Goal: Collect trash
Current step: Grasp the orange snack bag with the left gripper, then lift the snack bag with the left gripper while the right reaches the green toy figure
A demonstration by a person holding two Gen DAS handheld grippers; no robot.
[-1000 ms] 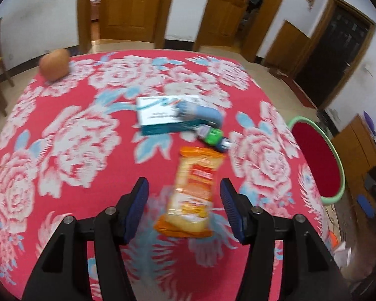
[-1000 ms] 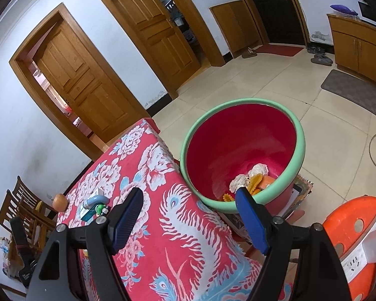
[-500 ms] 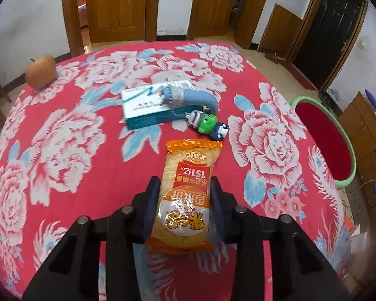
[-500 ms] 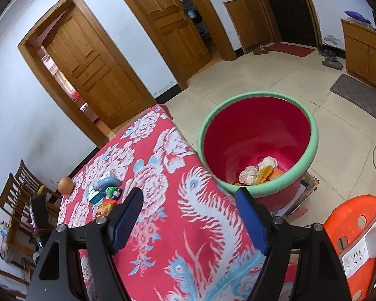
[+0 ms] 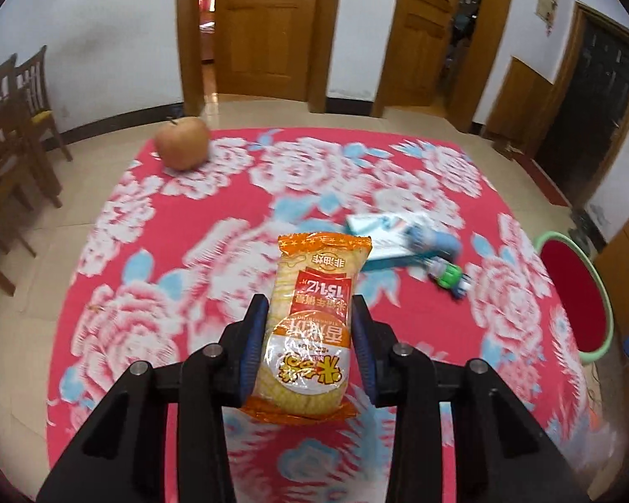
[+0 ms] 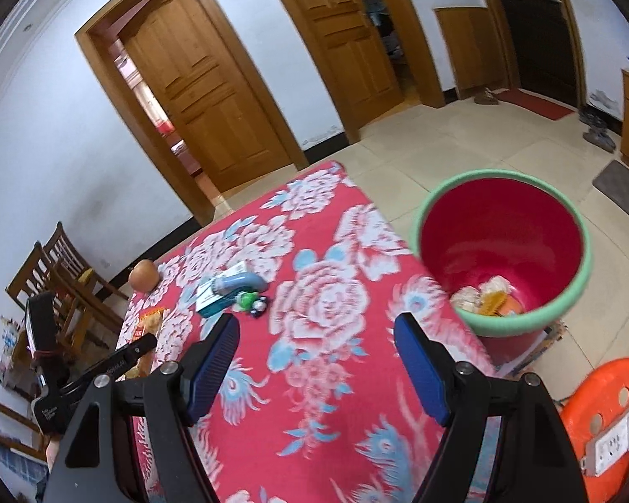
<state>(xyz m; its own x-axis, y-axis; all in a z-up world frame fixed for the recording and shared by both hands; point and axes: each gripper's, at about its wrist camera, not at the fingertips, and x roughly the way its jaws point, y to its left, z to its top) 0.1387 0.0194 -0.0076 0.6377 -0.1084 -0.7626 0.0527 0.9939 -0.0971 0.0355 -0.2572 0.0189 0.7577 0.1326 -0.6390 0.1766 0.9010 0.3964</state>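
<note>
I am clamping the left gripper (image 5: 310, 350) on the one orange snack packet (image 5: 313, 327), pads at its sides, and holding it over the near part of the table (image 5: 117, 293), so it can travel to the single red bin (image 6: 503, 251) on the floor at the right. The right gripper (image 6: 316, 371) is hanging open, holding nothing. One apple (image 5: 182, 142) is sitting at the far left corner.

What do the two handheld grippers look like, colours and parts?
Both match. The left gripper and right gripper each have black angular plastic finger arms with triangular cut-outs, silver round bolt heads at the joints, and ribbed blue pads lining the inner faces. No sleeve shows, and I see no cables on either.
</note>
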